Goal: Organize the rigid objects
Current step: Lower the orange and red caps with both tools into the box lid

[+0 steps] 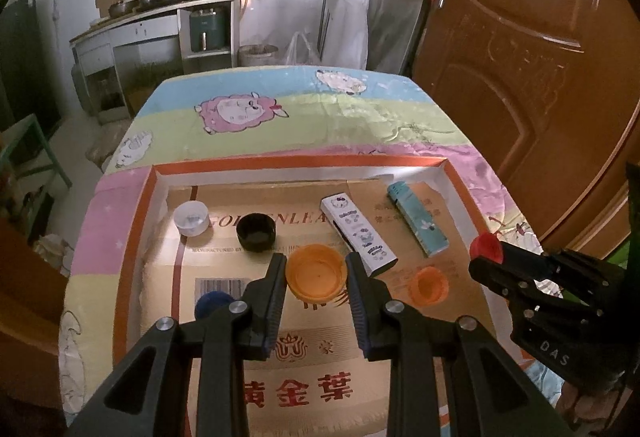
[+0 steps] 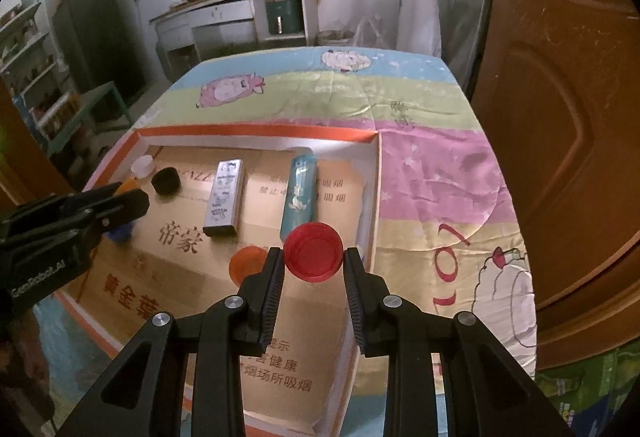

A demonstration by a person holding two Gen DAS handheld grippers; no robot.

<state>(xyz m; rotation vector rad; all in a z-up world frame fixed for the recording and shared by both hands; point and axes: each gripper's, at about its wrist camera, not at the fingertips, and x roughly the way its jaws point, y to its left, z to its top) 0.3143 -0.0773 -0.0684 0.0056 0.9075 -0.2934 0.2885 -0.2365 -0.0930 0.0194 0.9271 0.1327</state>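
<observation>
My left gripper (image 1: 316, 271) is shut on a large orange cap (image 1: 317, 269), held above the cardboard tray (image 1: 248, 167). My right gripper (image 2: 313, 257) is shut on a red cap (image 2: 313, 251); it also shows at the right of the left wrist view (image 1: 486, 247). In the tray lie a clear cap (image 1: 191, 217), a black cap (image 1: 256, 232), a blue cap (image 1: 214, 303), a small orange cap (image 1: 428, 285), a white patterned lighter (image 1: 358, 233) and a teal lighter (image 1: 417, 219).
The tray sits on a table with a cartoon sheep cloth (image 1: 280, 109). A brown door (image 1: 540, 77) stands close on the right. A kitchen counter (image 1: 160, 13) with pots is at the back. The left gripper body shows in the right wrist view (image 2: 68, 221).
</observation>
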